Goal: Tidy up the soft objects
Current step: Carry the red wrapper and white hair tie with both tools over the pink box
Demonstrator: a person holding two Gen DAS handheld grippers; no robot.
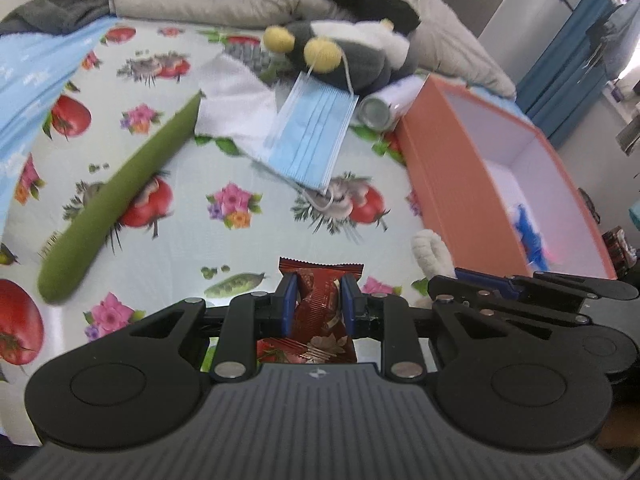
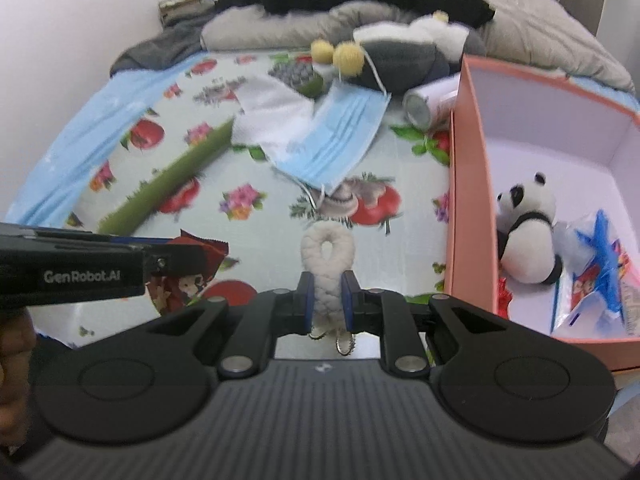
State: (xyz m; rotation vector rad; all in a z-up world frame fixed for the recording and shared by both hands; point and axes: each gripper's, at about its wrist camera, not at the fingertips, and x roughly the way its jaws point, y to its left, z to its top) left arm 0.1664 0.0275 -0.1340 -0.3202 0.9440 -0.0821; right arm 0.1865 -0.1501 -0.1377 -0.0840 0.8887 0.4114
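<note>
On the bed, covered by a fruit-and-flower print sheet, a long green plush stick lies diagonally toward the left edge, its long axis running from the near left up toward the middle. Right of it, a white cloth and a blue face mask overlap near the middle, with a grey-and-white plush toy and a can behind them toward the far edge.

The left hand-held gripper is clamped on a red snack packet, which stands lengthwise between the pads. Just to its right, the right hand-held gripper is pressed shut on a white braided plush loop, loop end pointing away.

The orange box sits along the bed's right edge, open-topped, already holding a panda plush and a blue-and-white packet. It lies to the right of both grippers, and the right hand is nearer, so its load likely goes in first.
</note>
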